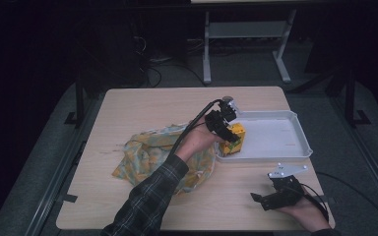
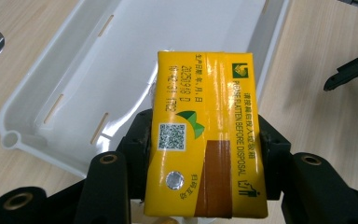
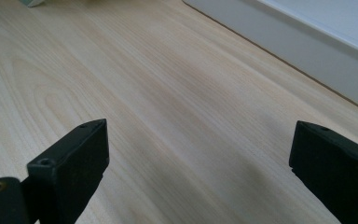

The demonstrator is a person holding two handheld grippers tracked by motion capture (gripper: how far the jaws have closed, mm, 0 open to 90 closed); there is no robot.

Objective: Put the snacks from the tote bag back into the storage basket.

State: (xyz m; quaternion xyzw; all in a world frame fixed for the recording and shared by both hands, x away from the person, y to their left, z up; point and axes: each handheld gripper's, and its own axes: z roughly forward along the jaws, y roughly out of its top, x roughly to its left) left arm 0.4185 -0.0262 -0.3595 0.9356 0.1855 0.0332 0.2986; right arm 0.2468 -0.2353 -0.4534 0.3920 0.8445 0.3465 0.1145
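Over the white tray's (image 1: 300, 132) nine o'clock rim, the left gripper (image 1: 225, 129) is clamped across a yellow drink carton (image 2: 205, 140). Probably light, stiff-walled yet crushable, it is best pinched across its flat sides. At five o'clock, the right gripper (image 1: 275, 197) rests with jaws apart.

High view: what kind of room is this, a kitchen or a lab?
Probably a lab or workshop, not a kitchen. A bare wooden table stands alone in a dark room, cables lie on the floor behind it, and a metal bench frame stands farther back.
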